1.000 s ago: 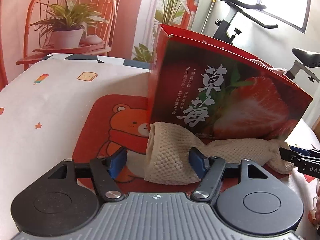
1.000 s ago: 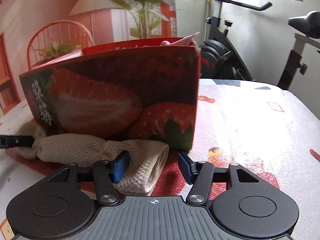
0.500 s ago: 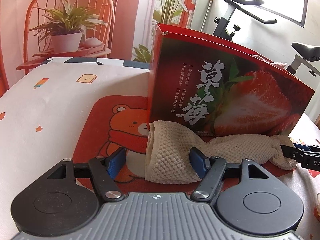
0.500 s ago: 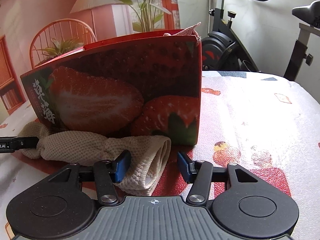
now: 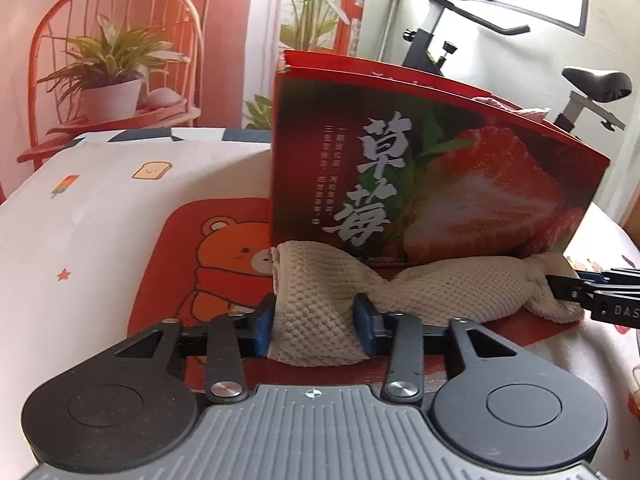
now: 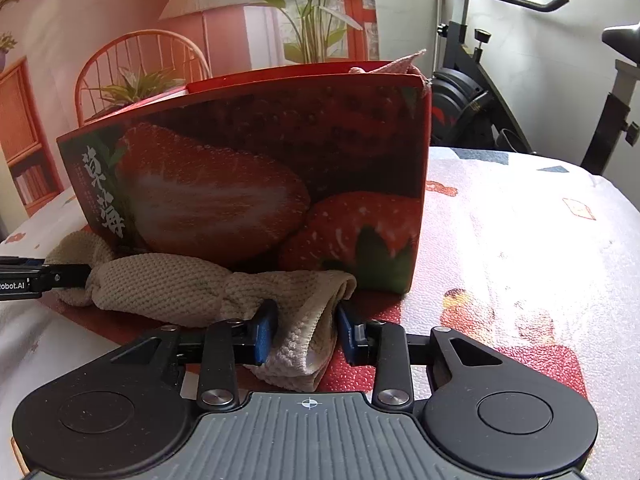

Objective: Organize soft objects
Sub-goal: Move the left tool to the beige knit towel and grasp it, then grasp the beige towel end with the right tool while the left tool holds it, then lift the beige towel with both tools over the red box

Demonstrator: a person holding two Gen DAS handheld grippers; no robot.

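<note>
A beige waffle-knit towel [image 5: 440, 284], rolled and bunched, lies on the table in front of a red strawberry box [image 5: 420, 176]. My left gripper [image 5: 316, 326] is shut on the towel's left end, its blue pads pressing both sides. My right gripper [image 6: 306, 330] is shut on the towel's right end [image 6: 304, 340]. The towel [image 6: 168, 288] stretches between the two grippers along the foot of the box [image 6: 260, 184]. Each gripper's fingertips show at the far end in the other's view. A pink cloth [image 6: 384, 66] pokes out of the box top.
A red bear placemat [image 5: 208, 264] lies under the towel on a patterned white tablecloth [image 5: 100, 208]. A chair with a potted plant [image 5: 112, 80] stands behind the table on the left. An exercise bike [image 6: 500, 80] stands behind on the right.
Both grippers' jaws have closed in from open onto the ends of the towel. The towel is bunched tighter between the pads. The box has not moved.
</note>
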